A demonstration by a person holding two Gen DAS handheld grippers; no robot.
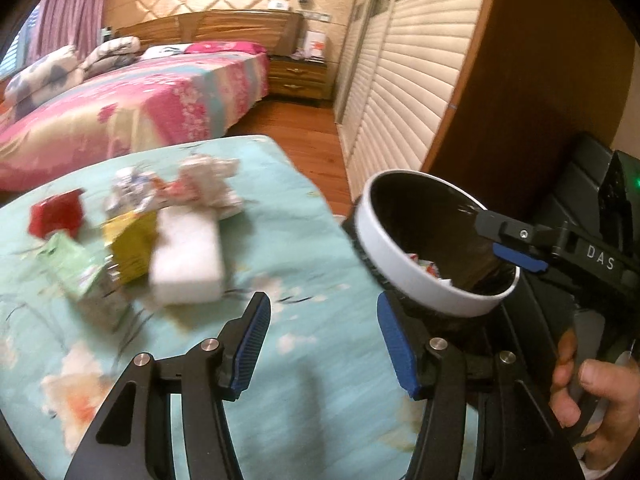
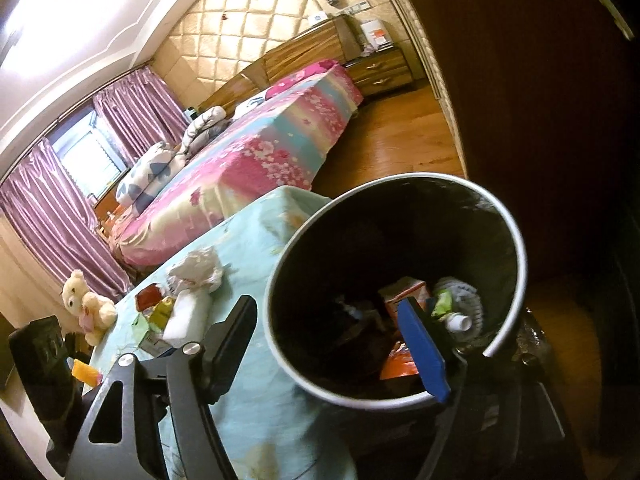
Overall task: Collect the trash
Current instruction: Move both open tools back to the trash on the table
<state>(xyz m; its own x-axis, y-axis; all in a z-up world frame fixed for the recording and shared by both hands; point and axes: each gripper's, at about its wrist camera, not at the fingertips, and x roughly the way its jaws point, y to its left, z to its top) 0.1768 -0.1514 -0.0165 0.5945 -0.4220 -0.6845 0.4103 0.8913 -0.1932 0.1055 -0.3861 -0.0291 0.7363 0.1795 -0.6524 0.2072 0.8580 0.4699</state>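
A pile of trash lies on the light-blue floral tablecloth [image 1: 304,240]: a white tissue pack [image 1: 188,260], a yellow carton [image 1: 128,246], a red packet [image 1: 56,214], a green wrapper [image 1: 70,264] and crumpled paper [image 1: 208,184]. My left gripper [image 1: 324,344] is open and empty above the cloth, near the pile. A white-rimmed black bin [image 1: 424,272] stands off the table's right edge with trash inside. My right gripper [image 2: 332,348] is open, its jaws straddling the bin's near rim [image 2: 288,368], one finger [image 2: 424,344] inside; it also shows in the left wrist view [image 1: 516,248]. The pile also shows in the right wrist view [image 2: 180,300].
A bed with a pink floral cover [image 1: 120,108] stands behind the table, a wooden nightstand [image 1: 298,76] beyond it. A slatted wardrobe [image 1: 404,88] and a dark wooden panel [image 1: 532,80] are at right. A teddy bear [image 2: 86,304] sits at the table's far end.
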